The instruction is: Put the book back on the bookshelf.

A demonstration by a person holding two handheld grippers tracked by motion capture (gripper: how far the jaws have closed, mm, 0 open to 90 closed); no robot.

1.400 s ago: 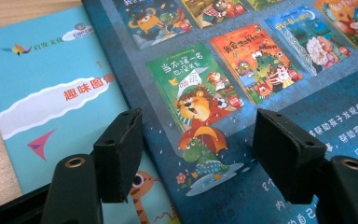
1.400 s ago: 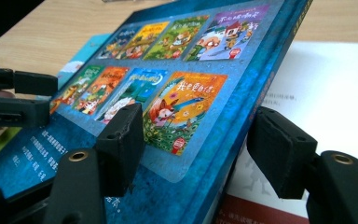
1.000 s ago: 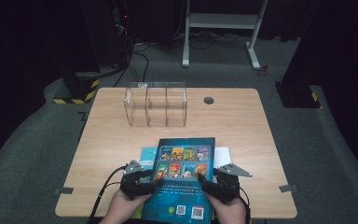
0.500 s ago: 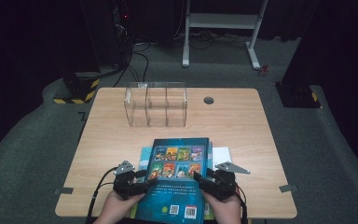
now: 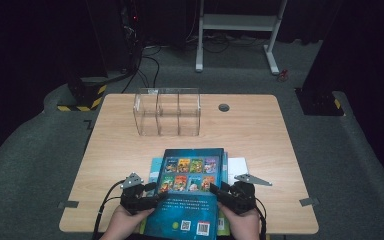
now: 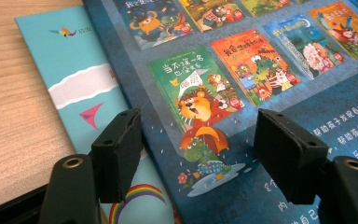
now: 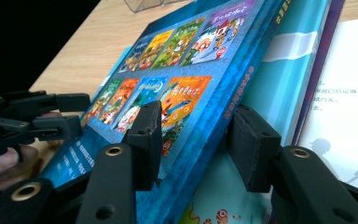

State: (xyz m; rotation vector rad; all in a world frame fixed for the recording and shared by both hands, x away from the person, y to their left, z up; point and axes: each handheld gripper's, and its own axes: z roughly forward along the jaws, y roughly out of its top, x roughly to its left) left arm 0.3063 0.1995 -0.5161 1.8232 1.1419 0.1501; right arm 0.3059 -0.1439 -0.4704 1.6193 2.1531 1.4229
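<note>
A blue picture book point(image 5: 192, 192) with small cover pictures on its back lies on a stack at the table's near edge. My left gripper point(image 5: 153, 194) is at its left edge and my right gripper point(image 5: 216, 191) at its right edge. In the left gripper view the gripper point(image 6: 205, 154) is wide open, one jaw over the blue book point(image 6: 242, 70) and one over a teal book point(image 6: 74, 79). In the right gripper view the gripper point(image 7: 196, 140) is open with a narrower gap. Its jaws straddle the tilted edge of the blue book point(image 7: 177, 56).
Under the blue book lie the teal book point(image 5: 155, 167) and a white open page point(image 5: 237, 165). A clear plastic box point(image 5: 167, 112) with three compartments stands at the back of the wooden table point(image 5: 260, 135). A round cable hole point(image 5: 224, 107) is to its right.
Both grippers and the blue book have shifted slightly toward the table's near edge. The stack underneath has stayed put.
</note>
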